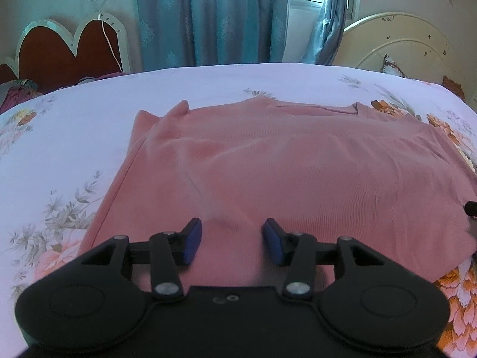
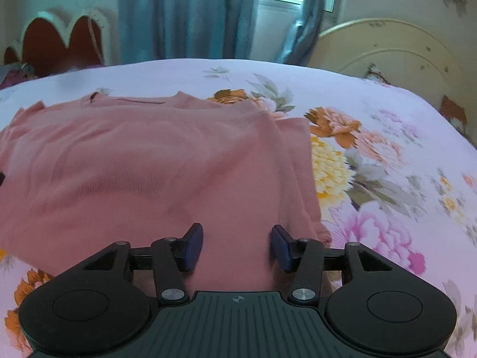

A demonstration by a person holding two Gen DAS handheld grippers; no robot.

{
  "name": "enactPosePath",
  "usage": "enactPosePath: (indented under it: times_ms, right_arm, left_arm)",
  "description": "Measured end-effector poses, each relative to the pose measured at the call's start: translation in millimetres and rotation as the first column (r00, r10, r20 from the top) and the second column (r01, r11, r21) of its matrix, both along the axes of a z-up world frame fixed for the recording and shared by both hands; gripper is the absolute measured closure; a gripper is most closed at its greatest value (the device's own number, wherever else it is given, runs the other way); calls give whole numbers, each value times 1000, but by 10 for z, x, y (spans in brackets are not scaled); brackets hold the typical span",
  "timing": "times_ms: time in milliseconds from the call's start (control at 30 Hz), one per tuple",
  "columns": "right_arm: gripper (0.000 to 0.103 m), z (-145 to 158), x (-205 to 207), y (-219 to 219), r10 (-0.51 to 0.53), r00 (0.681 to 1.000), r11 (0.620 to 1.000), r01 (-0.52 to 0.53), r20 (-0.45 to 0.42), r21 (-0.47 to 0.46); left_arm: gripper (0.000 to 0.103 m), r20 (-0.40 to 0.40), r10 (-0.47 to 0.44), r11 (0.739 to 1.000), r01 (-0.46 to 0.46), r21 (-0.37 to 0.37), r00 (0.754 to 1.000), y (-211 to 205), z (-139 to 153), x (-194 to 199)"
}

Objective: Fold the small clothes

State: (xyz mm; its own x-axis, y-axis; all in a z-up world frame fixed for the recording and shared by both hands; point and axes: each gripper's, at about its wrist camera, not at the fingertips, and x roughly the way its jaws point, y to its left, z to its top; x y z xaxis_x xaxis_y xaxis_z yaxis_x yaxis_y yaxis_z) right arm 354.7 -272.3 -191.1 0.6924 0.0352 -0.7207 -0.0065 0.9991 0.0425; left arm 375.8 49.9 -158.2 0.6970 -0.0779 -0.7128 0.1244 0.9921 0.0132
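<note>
Pink shirt (image 1: 268, 161) lay flat mid-frame on floral bed (image 1: 74, 137), sleeves seemingly tucked in. Your left tongs (image 1: 232, 240) and right tongs (image 2: 237, 246) both stood apart over near hem, gripping nothing. Advice: pinch hem corners evenly, carry toward collar, keep edges aligned.

One pink garment (image 1: 268, 164), two grippers, one floral bedsheet (image 2: 387, 149), two headboards

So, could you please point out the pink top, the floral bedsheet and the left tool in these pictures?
pink top (image 1: 283, 164): left wrist view, middle of its smoothed body.
floral bedsheet (image 2: 387, 155): right wrist view, bare flowered patch right of the top.
left tool (image 1: 232, 240): left wrist view, midway between its open blue fingertips.
</note>
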Motion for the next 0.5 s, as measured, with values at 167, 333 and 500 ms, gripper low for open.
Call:
enactPosePath:
  times_ms: [167, 333, 500]
  right_arm:
    - [54, 21, -80, 46, -11, 999, 1000, 11, -32, -22]
    - [54, 129, -116, 70, -24, 998, 999, 22, -55, -33]
    - [54, 324, -160, 362, 6, 1000, 1000, -6, 17, 18]
  left_arm:
    - [55, -10, -18, 1000, 18, 0, 1000, 20, 13, -15]
    - [55, -4, -36, 999, 36, -13, 999, 81, 113, -87]
    - [53, 42, -60, 998, 62, -34, 997, 93, 199, -177]
